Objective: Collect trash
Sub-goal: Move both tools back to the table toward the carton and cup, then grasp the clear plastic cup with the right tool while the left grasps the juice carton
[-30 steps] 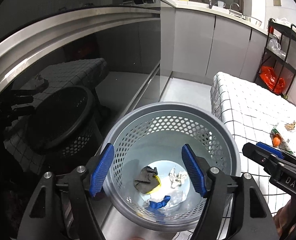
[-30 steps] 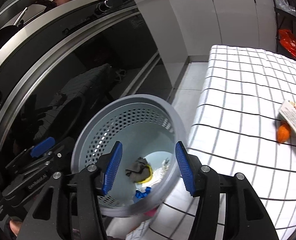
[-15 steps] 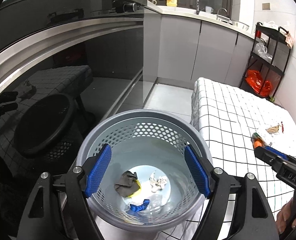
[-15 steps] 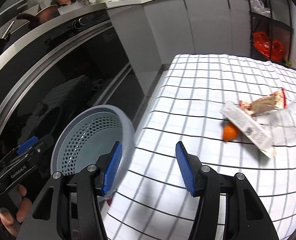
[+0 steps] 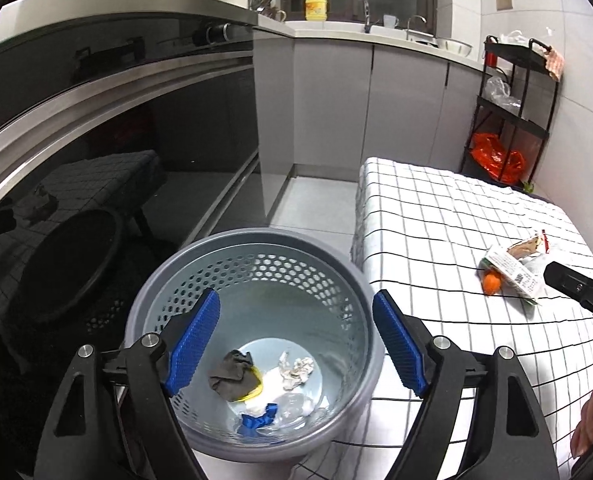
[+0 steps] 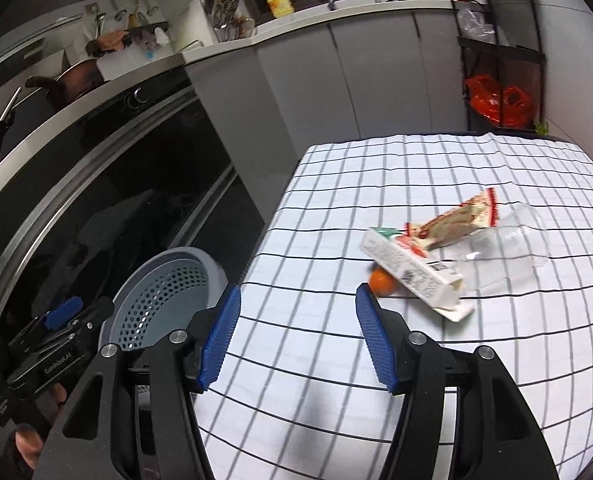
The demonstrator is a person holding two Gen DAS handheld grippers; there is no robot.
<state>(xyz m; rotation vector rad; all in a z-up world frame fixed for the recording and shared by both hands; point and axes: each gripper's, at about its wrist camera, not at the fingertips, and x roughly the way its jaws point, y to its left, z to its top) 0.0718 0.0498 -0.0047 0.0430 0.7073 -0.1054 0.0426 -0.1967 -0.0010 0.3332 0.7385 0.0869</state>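
Along the far wall, long grey kitchen cabinets (image 6: 376, 80) under a pale worktop, with a glossy black oven front (image 5: 116, 140) to the left.

In the foreground, low bench covered in white cloth with a black grid (image 6: 416, 340), corner just beside a round grey perforated plastic waste basket (image 5: 252, 276) standing on the pale floor.

Beyond the bench, a black metal shelf rack (image 6: 500, 52) holding a crumpled orange plastic bag (image 6: 496, 98).

Above the basket, left gripper (image 5: 296, 344), blue ribbed fingers (image 5: 194, 340) spread wide and holding nothing, basket rim between them in that view.

Over the bench's near half, right gripper (image 6: 298, 340), blue ribbed fingers (image 6: 220, 336) likewise spread wide apart and empty, aimed toward the litter.

On the bench, well right of the basket, a cluster of trash: clear crumpled plastic packaging (image 6: 508, 252); touching it, a white rectangular carton with printed label (image 6: 412, 272), lying flat; behind the carton, a torn tan-and-red snack wrapper (image 6: 460, 218); tucked against the carton's left side, a small orange fruit or peel (image 6: 381, 281), which of the two cannot be told.

At the basket bottom, a dark grey crumpled rag (image 5: 232, 374) over a yellow scrap, a crumpled white tissue (image 5: 296, 368) beside it, and a small blue wrapper scrap (image 5: 258, 420) nearer the camera.
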